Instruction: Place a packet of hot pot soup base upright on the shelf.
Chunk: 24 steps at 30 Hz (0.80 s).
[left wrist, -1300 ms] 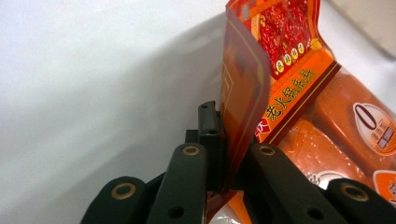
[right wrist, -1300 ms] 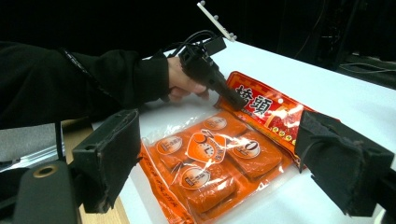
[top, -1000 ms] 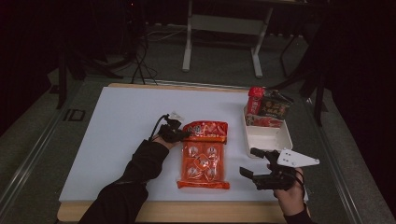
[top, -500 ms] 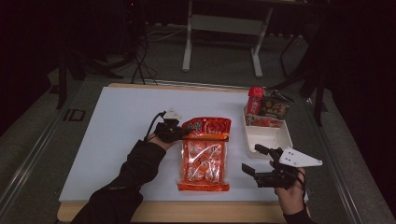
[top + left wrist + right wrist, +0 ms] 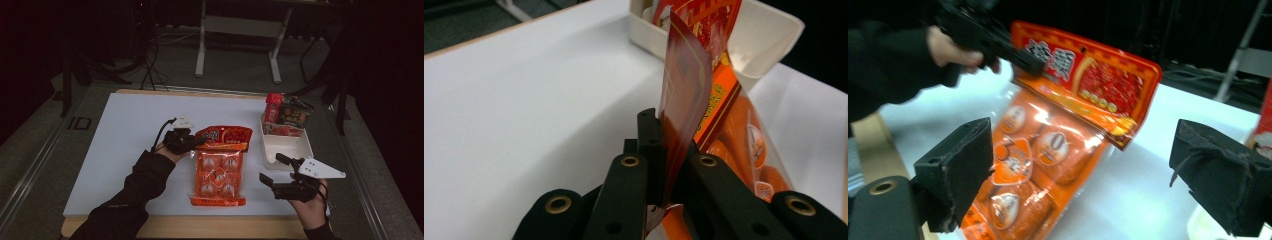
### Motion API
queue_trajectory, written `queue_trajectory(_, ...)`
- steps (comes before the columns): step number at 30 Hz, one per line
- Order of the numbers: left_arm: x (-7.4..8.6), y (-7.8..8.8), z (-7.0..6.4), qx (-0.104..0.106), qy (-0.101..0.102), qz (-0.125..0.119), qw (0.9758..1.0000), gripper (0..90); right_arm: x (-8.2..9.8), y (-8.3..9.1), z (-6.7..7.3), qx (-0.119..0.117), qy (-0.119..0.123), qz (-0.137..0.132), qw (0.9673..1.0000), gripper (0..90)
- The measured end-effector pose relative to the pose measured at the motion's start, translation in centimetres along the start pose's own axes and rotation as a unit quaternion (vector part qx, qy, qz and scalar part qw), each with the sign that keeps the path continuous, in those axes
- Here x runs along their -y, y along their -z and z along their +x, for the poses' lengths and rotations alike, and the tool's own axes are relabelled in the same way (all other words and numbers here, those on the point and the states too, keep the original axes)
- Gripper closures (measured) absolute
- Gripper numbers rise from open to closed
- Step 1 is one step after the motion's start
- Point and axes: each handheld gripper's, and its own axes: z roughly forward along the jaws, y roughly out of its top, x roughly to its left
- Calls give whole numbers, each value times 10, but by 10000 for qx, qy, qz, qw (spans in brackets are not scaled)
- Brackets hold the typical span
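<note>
Left claw [image 5: 196, 142] clamped on top edge of orange snack pack [image 5: 218, 170], far end lifted off counter [image 5: 120, 135]. Right claw [image 5: 1083, 185] gaped wide, empty. Move into white bin [image 5: 287, 145] probably left.

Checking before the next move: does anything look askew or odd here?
Only the orange snack bag: the left hand-held gripper pinches its red header, lifting that end while the rest trails on the white table. No spill or tear visible.
</note>
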Motion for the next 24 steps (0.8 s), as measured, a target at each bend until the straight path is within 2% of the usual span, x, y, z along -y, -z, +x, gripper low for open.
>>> queue_trajectory(2, -1, 3, -2, 79, -42, -42, 10000, 896, 0, 0, -2, 146, -87, 62, 9998, 103)
queue_trajectory(5, -2, 7, -4, 209, -65, -108, 9997, 897, 0, 0, -6, 151, -221, 122, 9996, 122)
queue_trajectory(8, -2, 11, -7, 286, -56, -174, 9994, 897, -4, 1, -8, 216, -208, 99, 9995, 124)
queue_trajectory(9, -2, 11, -8, 302, -38, -201, 9993, 897, -5, 1, -8, 242, -209, 13, 9995, 122)
queue_trajectory(14, -2, 17, -13, 423, -88, -315, 9986, 897, -8, -5, -9, 156, -148, -77, 9997, 99)
queue_trajectory(18, -5, 22, -19, 545, -172, -386, 9976, 897, -13, -16, -11, 75, -153, -27, 9999, 103)
queue_trajectory(20, -5, 25, -22, 636, -272, -449, 9966, 898, -15, -22, -13, 61, -114, -13, 9999, 123)
queue_trajectory(24, -6, 29, -25, 846, -312, -526, 9945, 898, -17, -33, -17, -78, -164, 15, 9998, 144)
